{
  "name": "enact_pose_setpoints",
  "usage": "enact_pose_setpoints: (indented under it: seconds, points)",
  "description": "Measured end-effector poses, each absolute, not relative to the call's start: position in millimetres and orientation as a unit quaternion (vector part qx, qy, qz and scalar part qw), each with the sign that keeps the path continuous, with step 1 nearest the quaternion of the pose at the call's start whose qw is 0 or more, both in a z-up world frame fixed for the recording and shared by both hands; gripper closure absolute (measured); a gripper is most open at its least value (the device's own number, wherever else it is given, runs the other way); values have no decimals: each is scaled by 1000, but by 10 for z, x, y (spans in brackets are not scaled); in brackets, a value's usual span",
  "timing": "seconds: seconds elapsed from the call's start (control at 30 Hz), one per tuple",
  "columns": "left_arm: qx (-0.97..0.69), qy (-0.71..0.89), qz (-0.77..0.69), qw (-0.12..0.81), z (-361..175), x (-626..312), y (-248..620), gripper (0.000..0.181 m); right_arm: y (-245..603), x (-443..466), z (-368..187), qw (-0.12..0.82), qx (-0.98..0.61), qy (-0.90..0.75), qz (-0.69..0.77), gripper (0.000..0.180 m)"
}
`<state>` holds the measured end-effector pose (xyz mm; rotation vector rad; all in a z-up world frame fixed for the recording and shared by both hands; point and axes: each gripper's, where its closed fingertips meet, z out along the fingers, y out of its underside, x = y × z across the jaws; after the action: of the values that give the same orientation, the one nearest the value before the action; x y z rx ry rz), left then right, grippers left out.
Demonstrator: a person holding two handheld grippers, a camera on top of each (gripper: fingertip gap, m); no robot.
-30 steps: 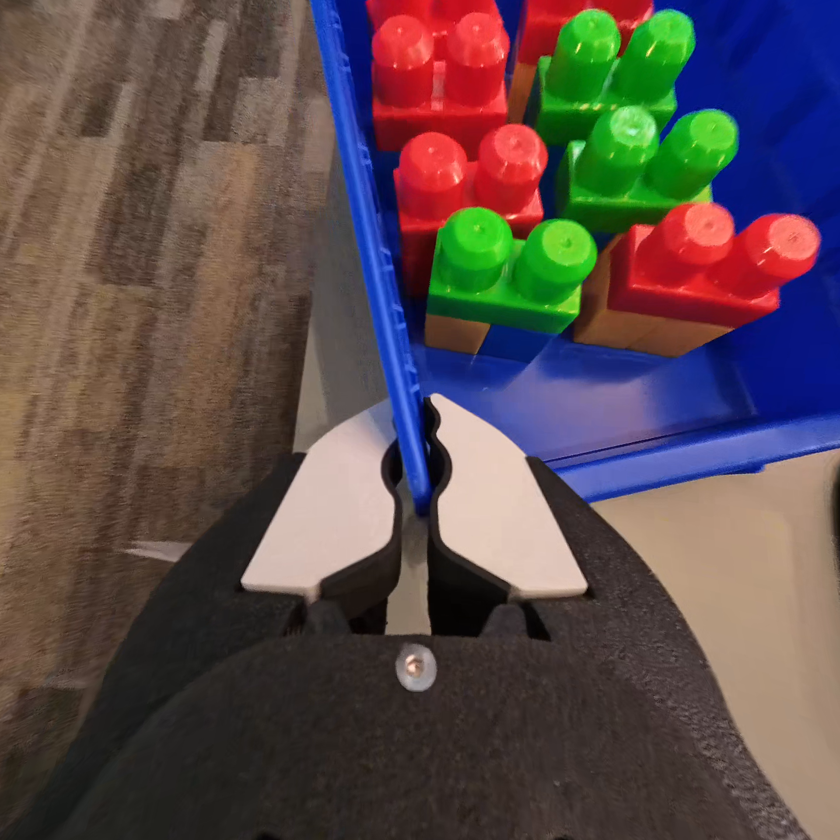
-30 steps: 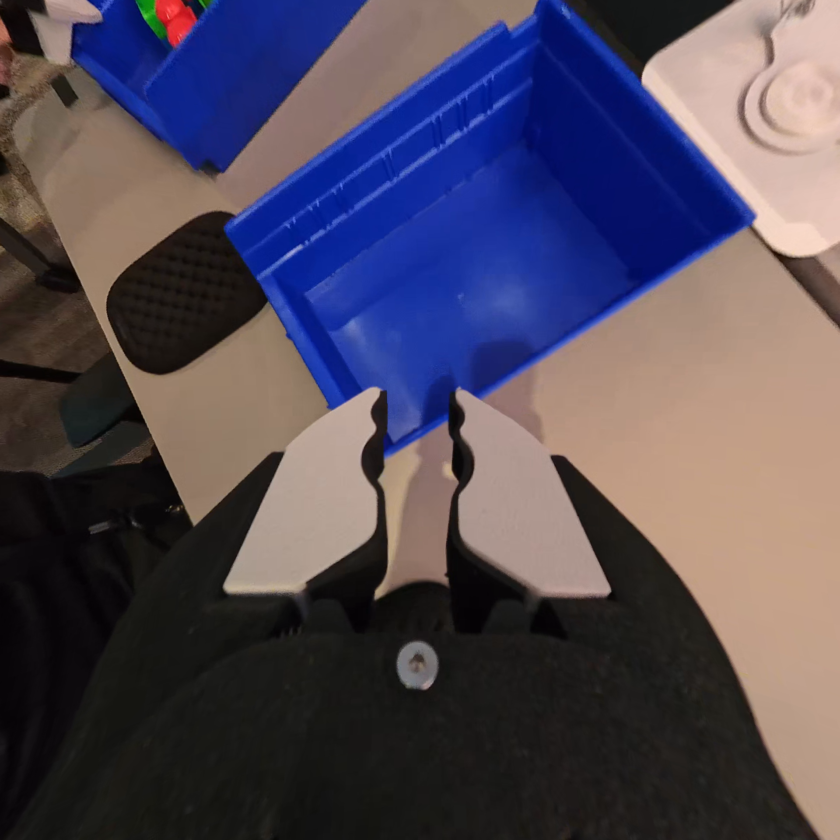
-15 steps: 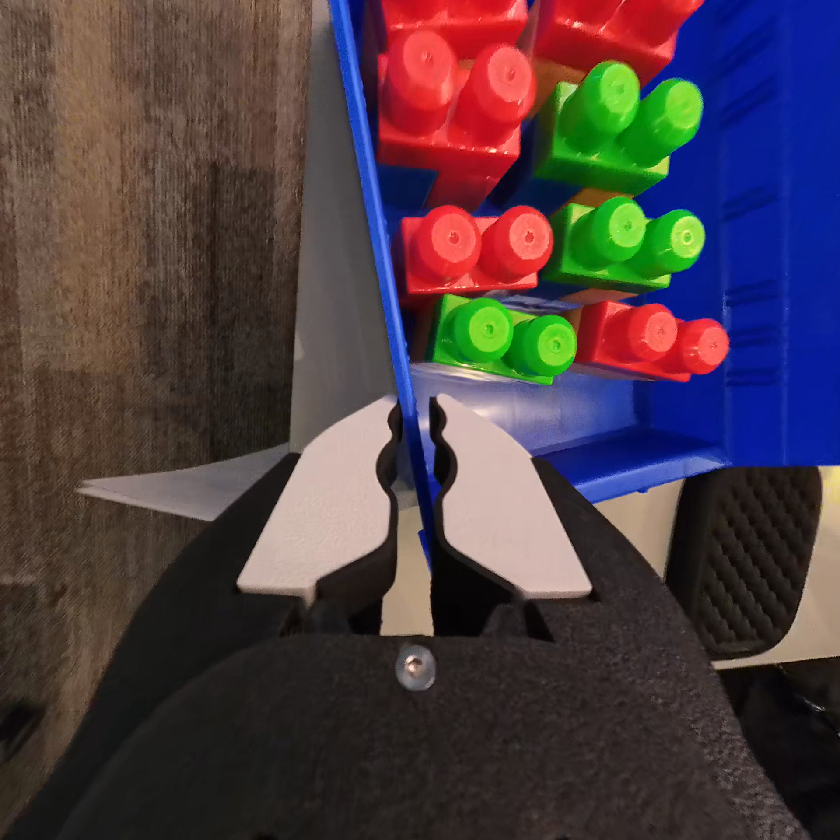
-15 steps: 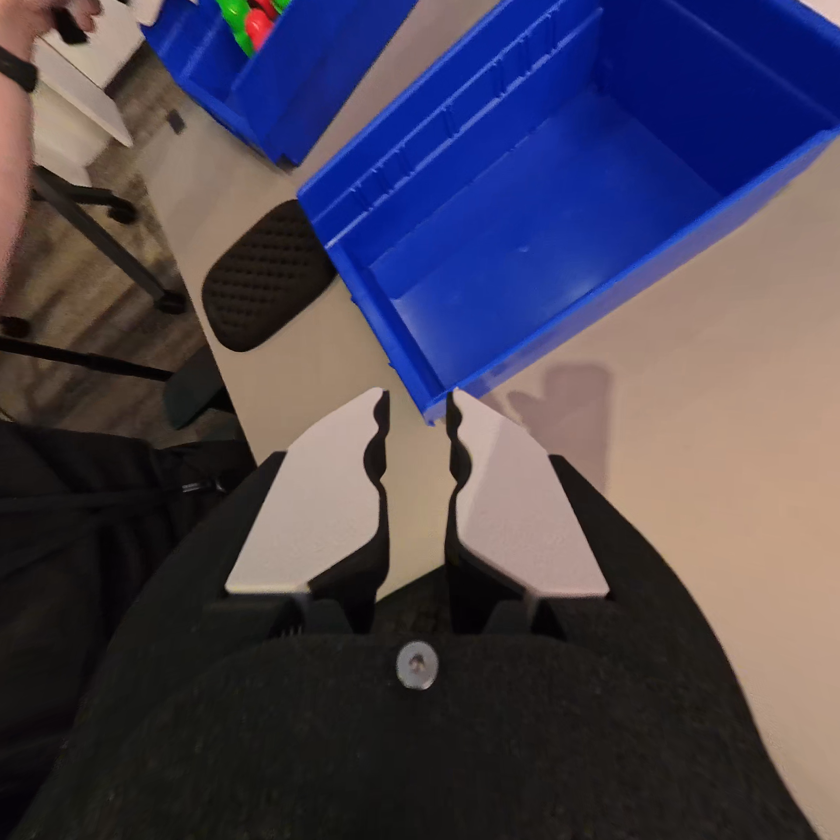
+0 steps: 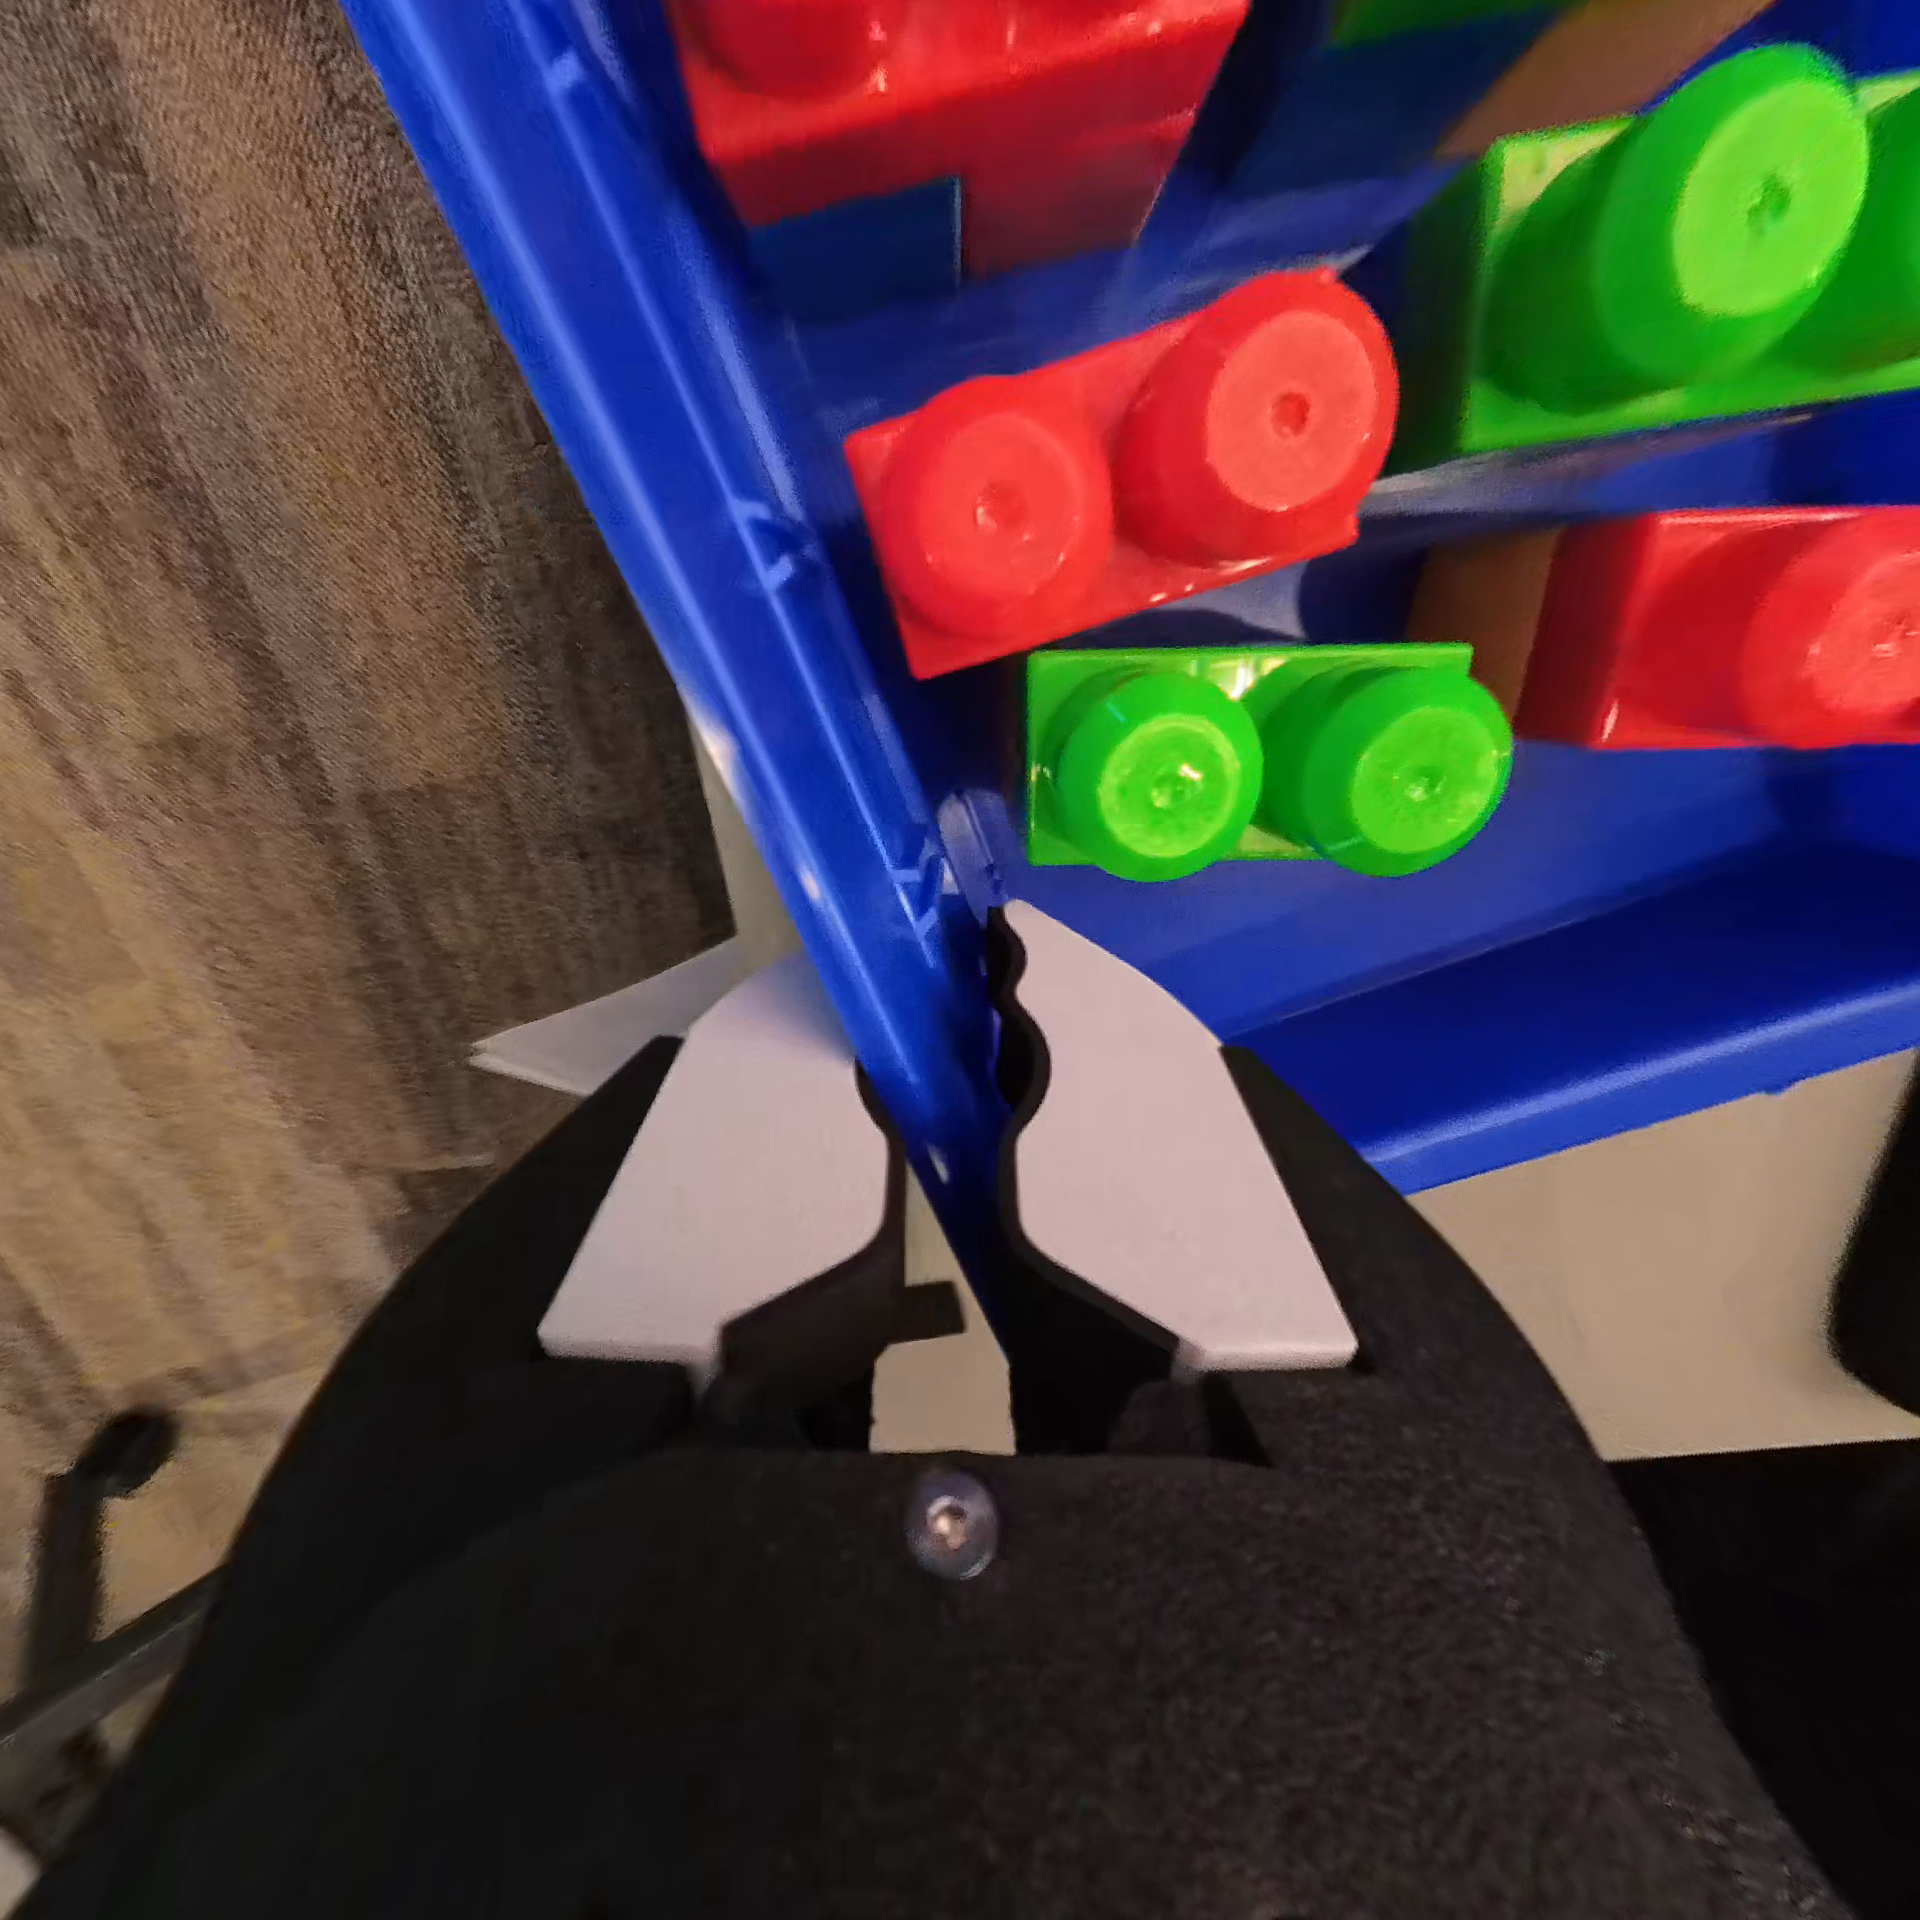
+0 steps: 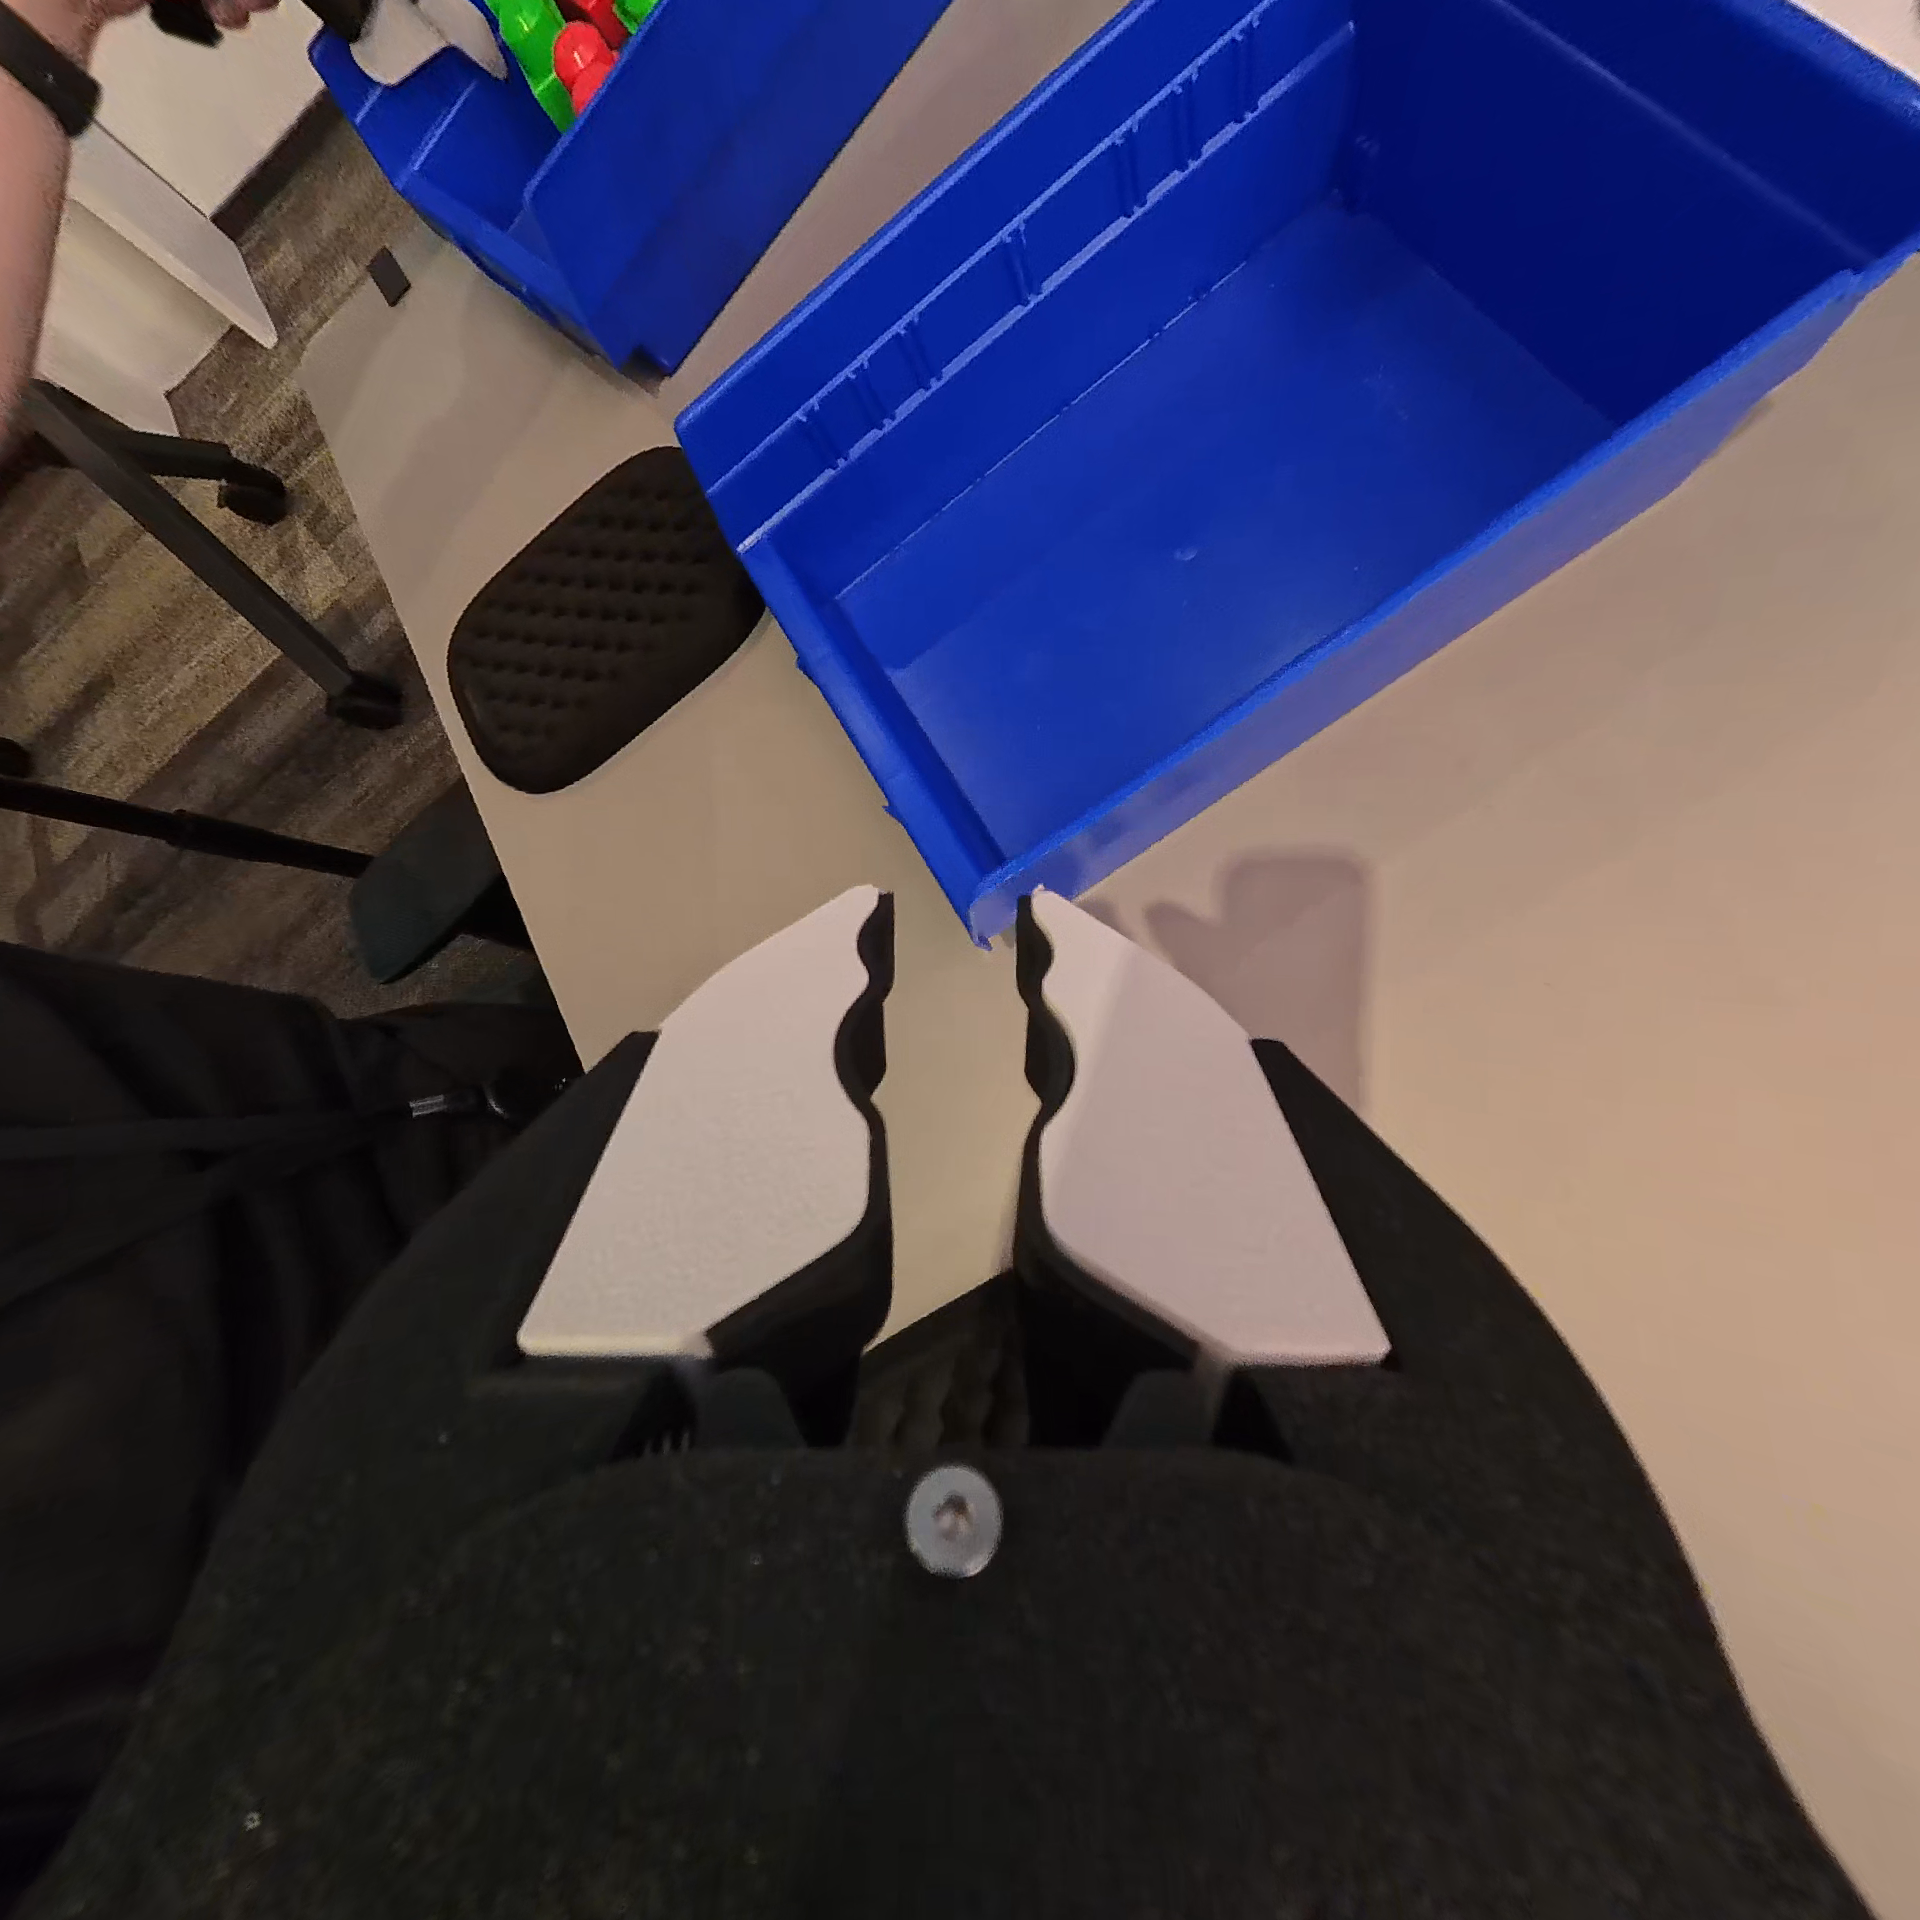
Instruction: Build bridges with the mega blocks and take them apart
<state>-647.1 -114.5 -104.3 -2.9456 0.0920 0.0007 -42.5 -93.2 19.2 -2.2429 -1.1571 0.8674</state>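
The left gripper point(image 5: 940, 1023) stayed clamped on the side wall of the blue bin of blocks point(image 5: 665, 488), which had tipped further than a second before, so the red and green blocks point(image 5: 1262, 764) loomed closer, studs pointing at the camera, long axes running left-right. Further right, the right gripper point(image 6: 956, 925) hung unclenched and empty, now nearer the corner of the empty blue bin point(image 6: 1039, 883).
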Motion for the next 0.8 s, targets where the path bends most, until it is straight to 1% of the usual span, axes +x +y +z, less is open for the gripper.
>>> enact_pose_setpoints:
  seconds: [0.17, 0.43, 0.57, 0.63, 0.67, 0.73, 0.77, 0.8]
  points:
    - [-994, 84, 34, 68, -1042, -6629, -1074, 162, -941, -424, 186, 240, -815, -415, 325, 158]
    - [-986, 136, 57, 74, -1041, -6812, -897, 158, -953, -363, 124, 233, -827, -407, 312, 158]
    - [-983, 149, 71, 75, -1041, -6856, -840, 156, -906, -353, 154, 252, -827, -398, 307, 159]
    - [-983, 148, 75, 78, -1042, -6864, -830, 155, -823, -353, 194, 289, -823, -386, 301, 160]
    - [-983, 147, 77, 80, -1044, -6867, -829, 154, -758, -355, 247, 322, -814, -382, 297, 163]
    - [-983, 139, 76, 94, -1045, -6865, -821, 154, -592, -352, 469, 428, -770, -373, 292, 168]
    - [-984, 125, 66, 109, -1040, -6853, -799, 154, -493, -304, 631, 496, -739, -364, 276, 173]
    - [-985, 109, 48, 127, -1032, -6833, -769, 155, -389, -204, 801, 568, -707, -344, 245, 171]
